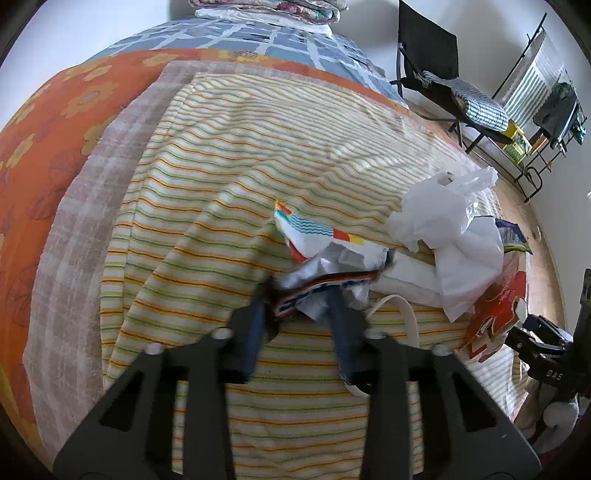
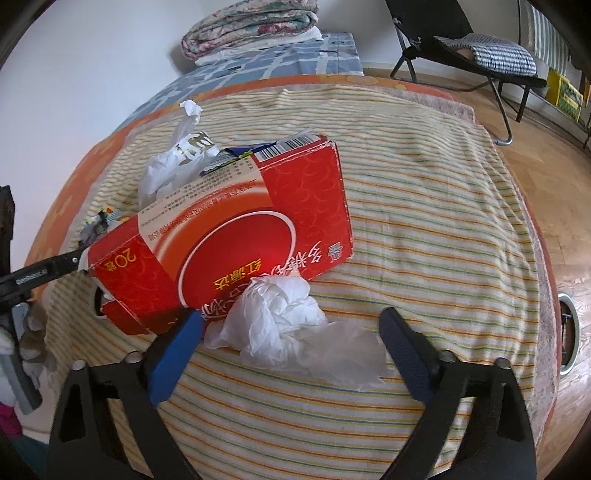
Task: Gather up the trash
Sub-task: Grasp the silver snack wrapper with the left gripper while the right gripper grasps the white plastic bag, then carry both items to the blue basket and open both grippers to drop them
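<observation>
My left gripper [image 1: 298, 295] points down at a striped sheet [image 1: 240, 166] and is shut on a crumpled silver and orange-blue wrapper [image 1: 321, 286]. Just beyond it lies a white wrapper with coloured wavy bands [image 1: 314, 232]. A white plastic bag [image 1: 443, 229] sits to the right, with the red carton [image 1: 495, 310] below it. In the right wrist view my right gripper [image 2: 291, 317] stands open around a crumpled white plastic wad [image 2: 273, 314], and neither pad presses on it. Its left finger [image 2: 181, 339] is against the red carton [image 2: 240, 236]. The white bag [image 2: 173, 166] lies behind the carton.
A white cable [image 1: 406, 314] loops beside the left gripper. Folded quilts [image 2: 251, 26] are stacked at the far end of the bed. A black folding chair [image 2: 480, 48] stands on the wood floor [image 2: 546, 155] to the right, where the bed edge drops off.
</observation>
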### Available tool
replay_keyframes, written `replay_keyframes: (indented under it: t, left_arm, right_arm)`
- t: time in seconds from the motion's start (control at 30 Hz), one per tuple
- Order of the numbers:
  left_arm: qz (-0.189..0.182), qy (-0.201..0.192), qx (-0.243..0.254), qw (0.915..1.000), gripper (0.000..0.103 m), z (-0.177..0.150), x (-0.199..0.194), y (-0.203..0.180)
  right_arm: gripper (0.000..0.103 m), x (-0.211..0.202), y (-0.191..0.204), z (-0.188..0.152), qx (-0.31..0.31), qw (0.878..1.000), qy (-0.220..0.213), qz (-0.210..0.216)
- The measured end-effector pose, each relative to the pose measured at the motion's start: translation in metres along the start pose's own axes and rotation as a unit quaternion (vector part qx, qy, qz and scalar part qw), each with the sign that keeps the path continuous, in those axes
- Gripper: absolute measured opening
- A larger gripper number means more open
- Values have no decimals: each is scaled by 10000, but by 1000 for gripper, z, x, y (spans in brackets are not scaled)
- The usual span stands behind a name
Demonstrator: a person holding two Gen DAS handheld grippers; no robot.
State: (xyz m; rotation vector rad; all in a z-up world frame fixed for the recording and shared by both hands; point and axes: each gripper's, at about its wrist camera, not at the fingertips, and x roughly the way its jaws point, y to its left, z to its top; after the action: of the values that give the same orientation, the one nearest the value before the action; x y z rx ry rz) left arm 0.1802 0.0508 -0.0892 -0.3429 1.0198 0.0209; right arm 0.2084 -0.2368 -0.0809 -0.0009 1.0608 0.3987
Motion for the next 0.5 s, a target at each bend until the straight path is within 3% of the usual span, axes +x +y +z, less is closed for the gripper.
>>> replay_keyframes:
  t: [0.1,0.23,0.5]
  left_arm:
    - [-30,-12,21,10000,20,-1,-3,-1]
    - [-83,-47,15,10000,17,-4,-9,-1]
    - [-212,-186,-6,9996,16,-7,-33,-3]
  right_arm:
    - [71,0,1,-1,9,10000,37,78]
    - [39,-3,1,-3,0,9998,119,181]
    - [34,-26,-2,-9,13,9995,-24,301]
